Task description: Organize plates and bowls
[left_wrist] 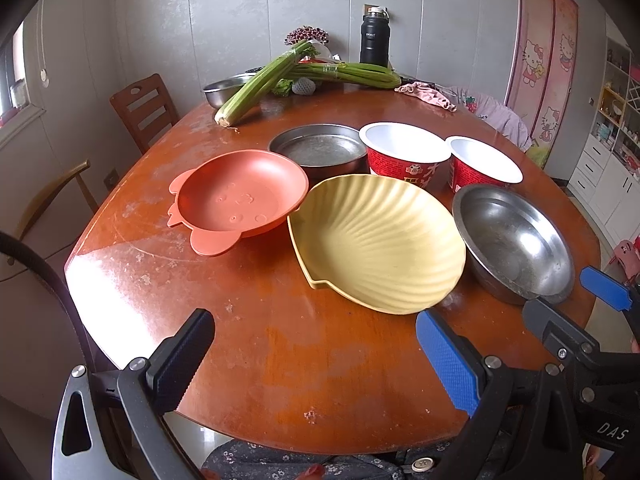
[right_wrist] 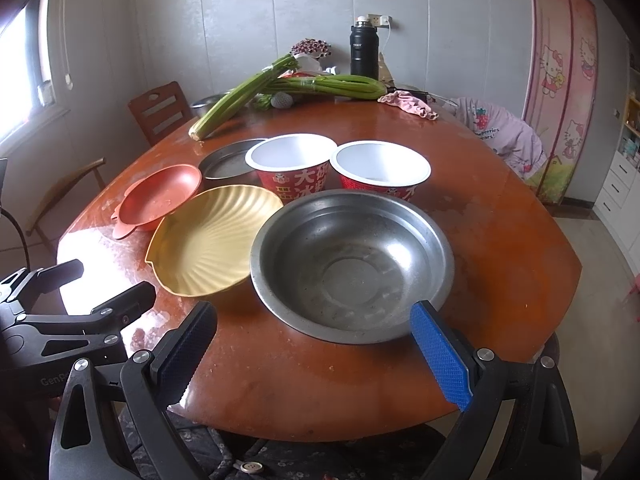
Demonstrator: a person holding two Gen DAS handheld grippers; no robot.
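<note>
The tabletop (left_wrist: 280, 360) is reddish wood under a glossy varnish, worn pale and scuffed in patches. The steel bowl (right_wrist: 352, 264) is dull, scratched metal with soft reflections; the steel pan (left_wrist: 320, 148) looks duller and stained. The yellow shell plate (left_wrist: 376, 240) is matt plastic with smooth ribs, and the orange plate (left_wrist: 240, 200) is matt plastic with faint embossed marks. The two cups (right_wrist: 292, 160) (right_wrist: 380, 166) are printed paper with smooth white insides. Each hand-held gripper (left_wrist: 316, 354) (right_wrist: 314, 346) has matt black plastic arms, bright metal rivets and textured rubbery pads (right_wrist: 438, 354), one blue, one black. The pink cloth (right_wrist: 406, 104) lies crumpled. The flask (right_wrist: 364, 50) looks satin black.
</note>
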